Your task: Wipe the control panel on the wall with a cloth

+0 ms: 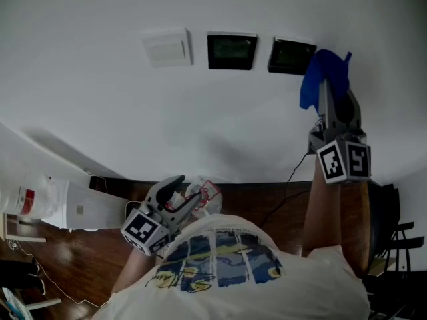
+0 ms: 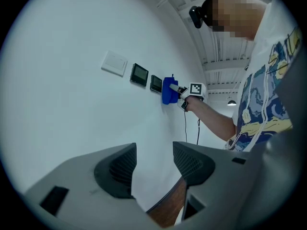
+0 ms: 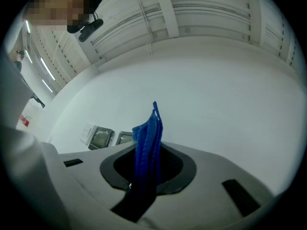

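Note:
Two dark control panels (image 1: 231, 51) (image 1: 291, 56) sit on the white wall beside a white switch plate (image 1: 167, 47). My right gripper (image 1: 328, 89) is raised against the wall, shut on a blue cloth (image 1: 324, 75) just right of the right-hand panel. In the right gripper view the cloth (image 3: 147, 145) stands pinched between the jaws, with the panels (image 3: 101, 137) off to the left. My left gripper (image 1: 190, 199) hangs low near my chest, open with nothing in it; its view shows the panels (image 2: 140, 74) and the cloth (image 2: 169, 90) far off.
A dark wooden floor (image 1: 80, 252) runs below the wall. A white appliance (image 1: 67, 204) stands at the left. A black cable (image 1: 293, 172) hangs down the wall under the right arm. A dark chair frame (image 1: 393, 239) stands at the far right.

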